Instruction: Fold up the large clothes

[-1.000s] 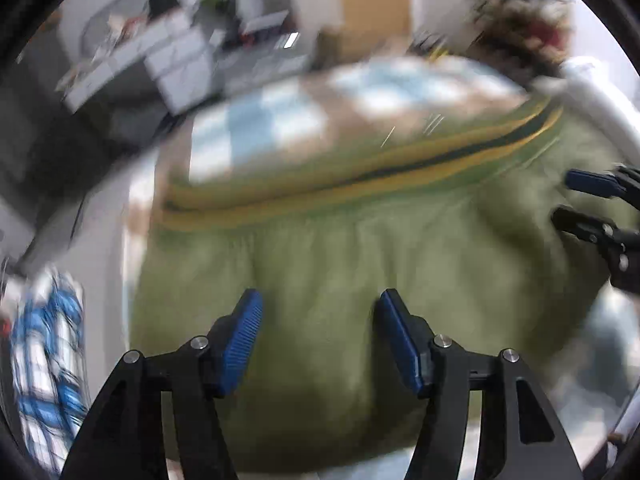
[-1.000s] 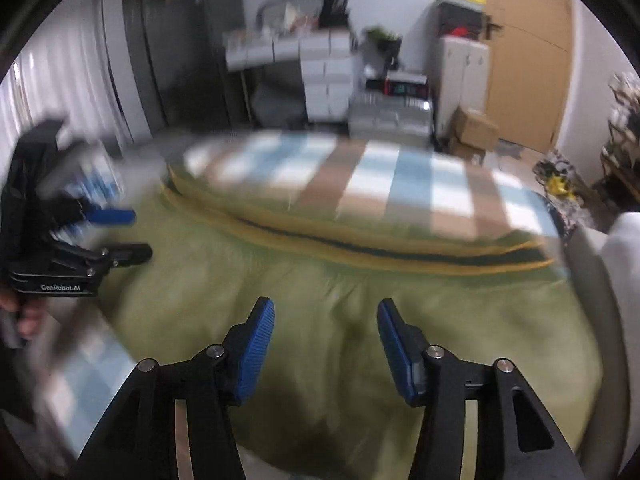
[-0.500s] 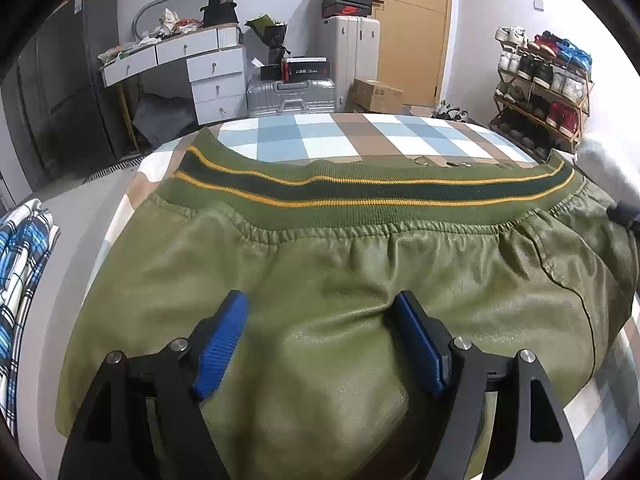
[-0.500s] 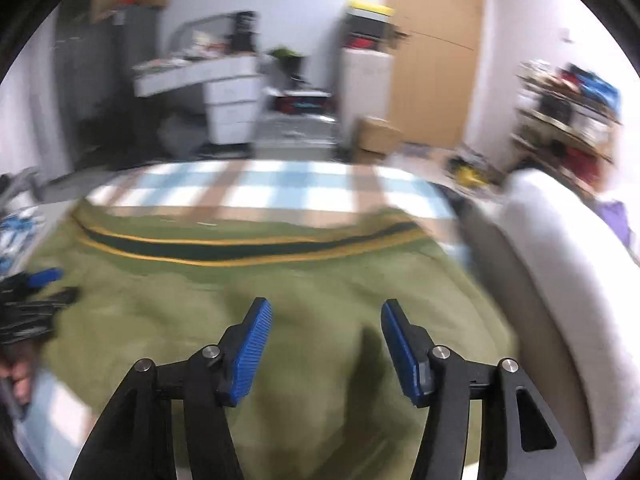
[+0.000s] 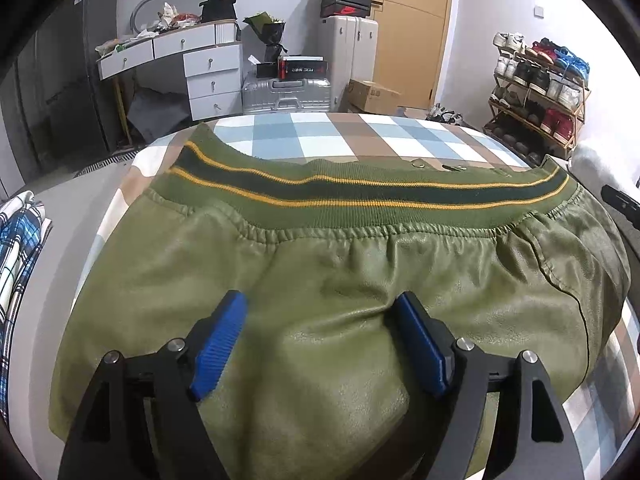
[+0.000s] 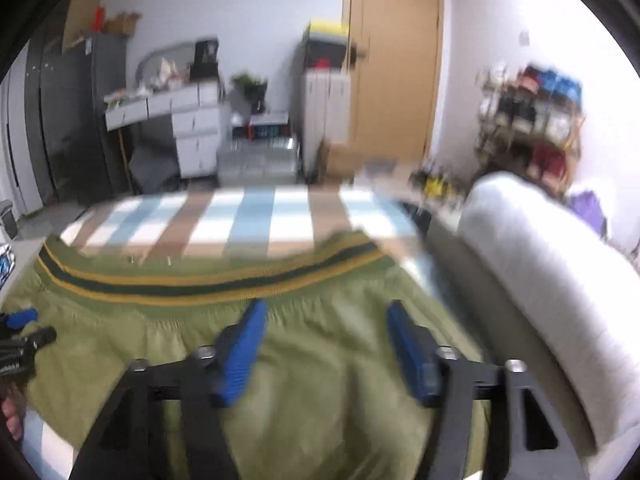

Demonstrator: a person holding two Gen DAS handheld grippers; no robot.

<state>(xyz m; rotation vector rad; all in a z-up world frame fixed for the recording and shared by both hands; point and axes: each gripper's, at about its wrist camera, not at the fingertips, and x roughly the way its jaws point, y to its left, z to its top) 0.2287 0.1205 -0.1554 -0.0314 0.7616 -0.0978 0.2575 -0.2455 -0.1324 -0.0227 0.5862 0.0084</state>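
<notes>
Fingers wide on both sides, and nothing pinched in either pair. Our left gripper (image 5: pixel 320 344) hangs open over the green jacket (image 5: pixel 360 280), blue pads clear of the cloth, while our right gripper (image 6: pixel 324 344) has its jaws opening as we watch, jacket below them but no fold between. The jacket lies spread on the checked bed (image 5: pixel 320 136), its striped ribbed hem (image 5: pixel 360 196) running side to side across the far part, so the long axis sits crosswise to both pairs of fingers. We judge the hem is what the next fold turns on, straight ahead of both. Our left sits over the jacket's left half, our right toward its right edge by the white roll (image 6: pixel 540 264). Each hand looks nearest its own hem corner.
</notes>
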